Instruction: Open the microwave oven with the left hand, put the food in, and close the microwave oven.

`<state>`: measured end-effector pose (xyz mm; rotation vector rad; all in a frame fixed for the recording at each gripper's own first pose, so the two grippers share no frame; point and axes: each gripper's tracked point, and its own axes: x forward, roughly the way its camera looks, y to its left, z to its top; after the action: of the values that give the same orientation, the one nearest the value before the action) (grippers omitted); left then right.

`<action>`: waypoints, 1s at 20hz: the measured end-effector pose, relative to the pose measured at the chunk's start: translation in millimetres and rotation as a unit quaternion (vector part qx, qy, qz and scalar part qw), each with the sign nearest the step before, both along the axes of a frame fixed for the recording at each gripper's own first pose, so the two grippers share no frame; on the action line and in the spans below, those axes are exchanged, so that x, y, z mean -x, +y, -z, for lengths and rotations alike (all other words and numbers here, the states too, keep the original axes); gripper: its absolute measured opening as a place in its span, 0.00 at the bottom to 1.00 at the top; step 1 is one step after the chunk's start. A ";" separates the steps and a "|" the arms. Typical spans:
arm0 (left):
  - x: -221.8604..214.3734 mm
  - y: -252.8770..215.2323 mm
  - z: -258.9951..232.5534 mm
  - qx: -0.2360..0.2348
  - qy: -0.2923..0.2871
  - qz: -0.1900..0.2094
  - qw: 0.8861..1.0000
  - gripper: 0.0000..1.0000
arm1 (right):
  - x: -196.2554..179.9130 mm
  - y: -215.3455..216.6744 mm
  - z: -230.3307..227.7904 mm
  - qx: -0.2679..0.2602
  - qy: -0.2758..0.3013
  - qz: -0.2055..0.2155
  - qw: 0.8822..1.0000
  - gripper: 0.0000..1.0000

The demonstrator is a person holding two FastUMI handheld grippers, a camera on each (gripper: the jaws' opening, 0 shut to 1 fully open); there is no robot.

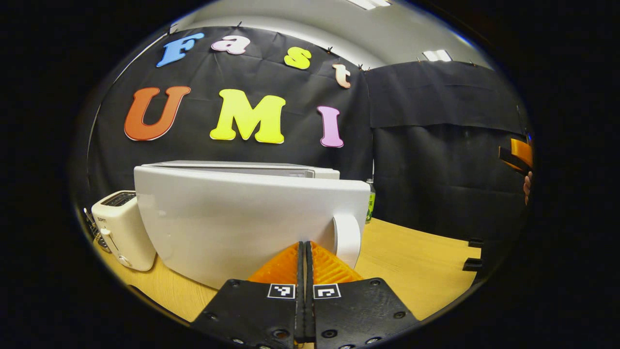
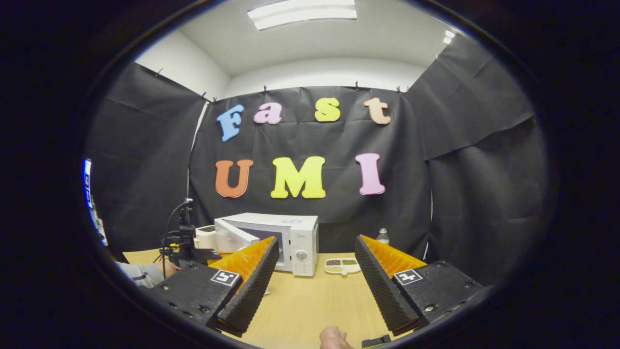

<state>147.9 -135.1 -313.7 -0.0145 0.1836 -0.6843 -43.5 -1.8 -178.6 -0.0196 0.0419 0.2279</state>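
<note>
The microwave [image 2: 283,242] stood on the wooden table [image 2: 310,305] against the back cloth, its door [image 1: 242,218] already swung partly out. In the left gripper view the left gripper [image 1: 306,257] sat close against the outer face of the door, just beside the white handle [image 1: 348,240], with its fingers together and nothing between them. The right gripper [image 2: 312,271] hung well back from the microwave, fingers wide apart and holding nothing. The food tray [image 2: 342,265] lay on the table just beside the microwave's control side.

Judgement: the step in hand was opening the door. To do it well, the door should be carried round in its own arc until the opening is fully clear, without dragging the microwave across the table.

Count: one microwave, one door, one food tray, one toaster [image 1: 121,228] beside the microwave, one bottle [image 2: 382,236] behind the tray, two grippers. A fingertip [image 2: 334,339] showed at the bottom of the right gripper view.
</note>
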 end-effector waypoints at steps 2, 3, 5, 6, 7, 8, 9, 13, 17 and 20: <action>-16.1 -13.4 0.7 -0.004 -0.001 -0.015 1.000 0.00 | -1.4 -8.6 0.8 -0.001 -0.005 0.002 1.000 0.92; -24.6 -19.1 1.5 -0.005 -0.001 -0.023 1.000 0.00 | -1.2 -13.1 0.5 0.001 -0.009 0.004 1.000 0.92; -38.1 -33.8 4.3 0.001 0.009 -0.036 0.999 0.00 | -2.9 -22.3 3.3 0.003 -0.011 0.009 1.000 1.00; -47.3 -37.4 6.3 0.001 0.014 -0.046 0.999 0.00 | -3.6 -24.4 4.3 0.001 -0.014 0.010 1.000 1.00; -56.2 -40.4 7.8 0.002 0.017 -0.057 0.998 0.00 | -4.3 -27.4 5.5 -0.002 -0.015 0.011 1.000 0.92; -65.3 -42.2 9.7 0.002 0.023 -0.066 0.998 0.00 | -5.7 -29.2 5.9 -0.004 -0.015 0.011 1.000 0.92; -73.4 -44.6 12.5 0.003 0.027 -0.075 0.997 0.00 | -8.0 -31.8 9.1 -0.006 -0.012 0.012 1.000 1.00; -104.4 -48.9 29.5 -0.008 0.044 -0.111 0.993 0.00 | -14.8 -40.3 21.4 -0.007 -0.002 0.010 1.000 1.00; -109.0 -56.1 36.7 0.005 0.059 -0.112 0.992 0.00 | -24.6 -44.4 28.2 -0.019 0.002 0.012 1.000 1.00; -109.5 -57.8 37.3 0.000 0.054 -0.117 0.992 0.00 | -25.2 -43.1 34.8 -0.019 0.014 0.006 1.000 1.00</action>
<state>257.4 -192.9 -351.0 -0.0726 0.2817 -0.4495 -18.3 -44.9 -213.4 0.0213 0.0653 0.2167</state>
